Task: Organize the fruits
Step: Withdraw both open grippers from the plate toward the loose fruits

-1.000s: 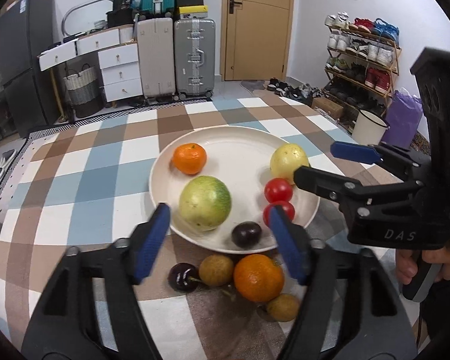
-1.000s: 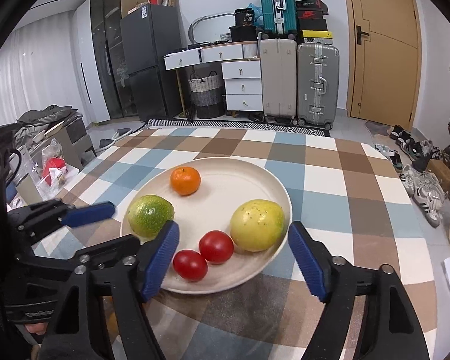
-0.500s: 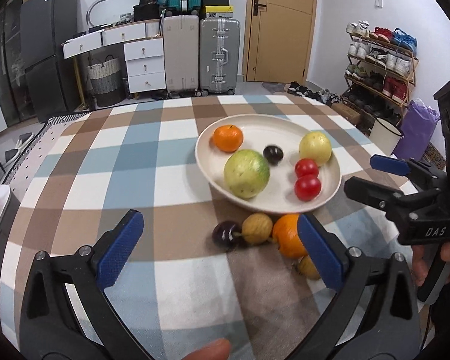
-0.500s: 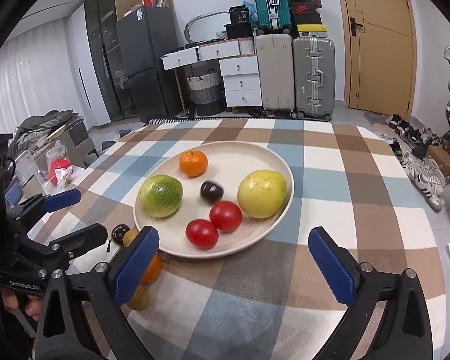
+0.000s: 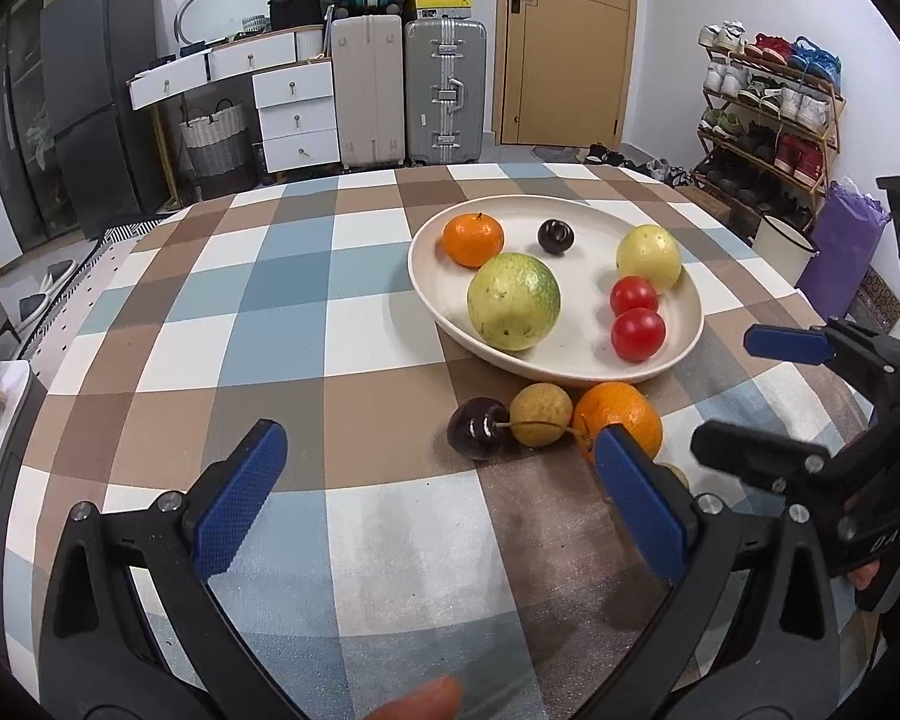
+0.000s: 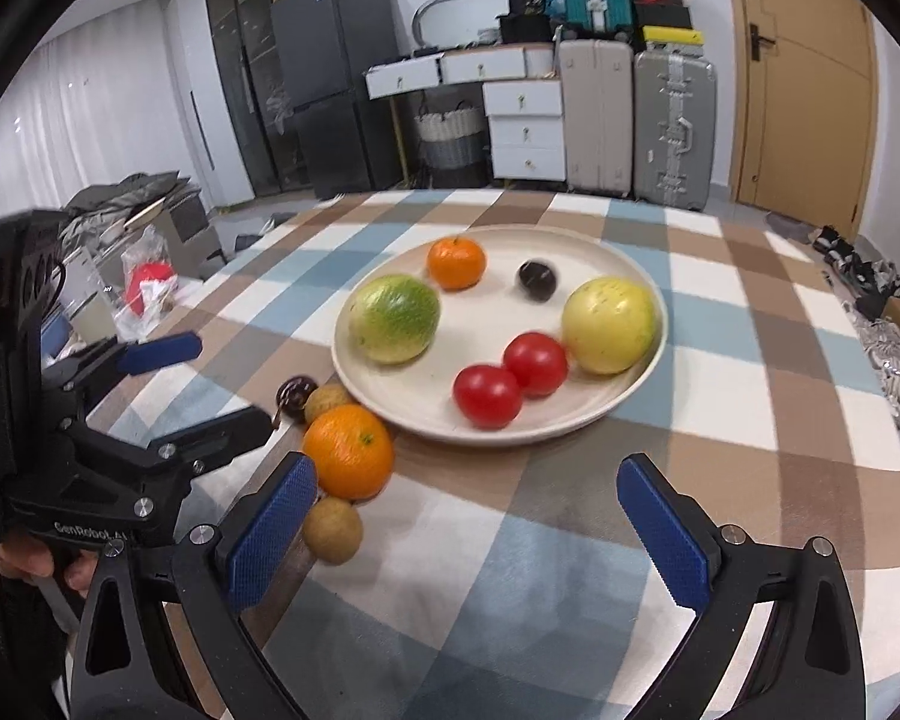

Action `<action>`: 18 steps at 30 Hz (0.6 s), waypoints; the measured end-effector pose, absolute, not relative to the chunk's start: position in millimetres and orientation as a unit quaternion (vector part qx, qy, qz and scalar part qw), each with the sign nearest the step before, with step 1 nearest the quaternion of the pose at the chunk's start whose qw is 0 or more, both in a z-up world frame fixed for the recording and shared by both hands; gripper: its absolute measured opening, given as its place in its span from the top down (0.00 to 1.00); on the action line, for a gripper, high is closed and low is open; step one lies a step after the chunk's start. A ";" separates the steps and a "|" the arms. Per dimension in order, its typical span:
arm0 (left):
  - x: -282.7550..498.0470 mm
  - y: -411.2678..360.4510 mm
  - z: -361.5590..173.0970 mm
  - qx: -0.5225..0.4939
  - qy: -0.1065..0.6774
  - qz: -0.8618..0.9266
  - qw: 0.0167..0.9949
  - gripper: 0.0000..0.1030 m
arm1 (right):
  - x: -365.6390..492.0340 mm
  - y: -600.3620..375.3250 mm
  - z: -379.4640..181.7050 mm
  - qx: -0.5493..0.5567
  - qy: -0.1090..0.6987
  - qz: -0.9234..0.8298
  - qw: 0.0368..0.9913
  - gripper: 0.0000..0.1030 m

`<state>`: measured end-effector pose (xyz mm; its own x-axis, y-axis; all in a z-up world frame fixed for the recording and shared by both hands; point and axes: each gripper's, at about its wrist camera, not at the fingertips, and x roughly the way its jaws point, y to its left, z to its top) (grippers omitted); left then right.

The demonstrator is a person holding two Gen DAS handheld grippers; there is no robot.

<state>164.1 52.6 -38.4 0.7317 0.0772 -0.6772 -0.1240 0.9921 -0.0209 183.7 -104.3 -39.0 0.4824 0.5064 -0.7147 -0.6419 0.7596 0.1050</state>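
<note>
A cream plate (image 5: 684, 348) (image 6: 618, 414) on the checked tablecloth holds a mandarin (image 5: 473, 240), a green fruit (image 5: 513, 301), a dark plum (image 5: 556, 236), a yellow fruit (image 5: 648, 258) and two tomatoes (image 5: 637, 333). Beside its near rim lie a dark cherry (image 5: 477, 435), a brown longan (image 5: 540, 414), an orange (image 5: 618, 420) (image 6: 348, 450) and another longan (image 6: 332, 529). My left gripper (image 5: 444, 498) is open and empty, low over the cloth before these loose fruits. My right gripper (image 6: 468, 528) is open and empty, near the plate's front.
The table (image 5: 282, 276) ends in a rounded edge at the left and far side. Suitcases (image 5: 444, 90), white drawers (image 5: 294, 114) and a fridge (image 5: 90, 96) stand behind. A shoe rack (image 5: 768, 120) is at the right. A finger (image 5: 420, 705) shows at the bottom.
Both grippers have drawn back from the plate and opened wider. The dark plum now lies further back on the plate, between the mandarin and the yellow fruit.
</note>
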 end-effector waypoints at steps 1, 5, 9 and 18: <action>164.6 53.3 -39.2 -0.034 0.364 0.054 0.929 0.01 | 183.4 -102.7 -41.0 -0.093 0.387 0.336 0.854 0.01; 165.6 56.5 -41.3 -0.044 0.371 0.052 0.926 0.01 | 181.6 -97.1 -48.9 -0.109 0.403 0.348 0.839 0.01; 163.7 60.4 -44.5 -0.054 0.380 0.051 0.922 0.01 | 180.2 -93.7 -54.3 -0.118 0.415 0.358 0.828 0.02; 147.3 59.9 -51.1 -0.056 0.400 0.057 0.913 0.01 | 169.8 -78.9 -58.1 -0.157 0.414 0.378 0.813 0.21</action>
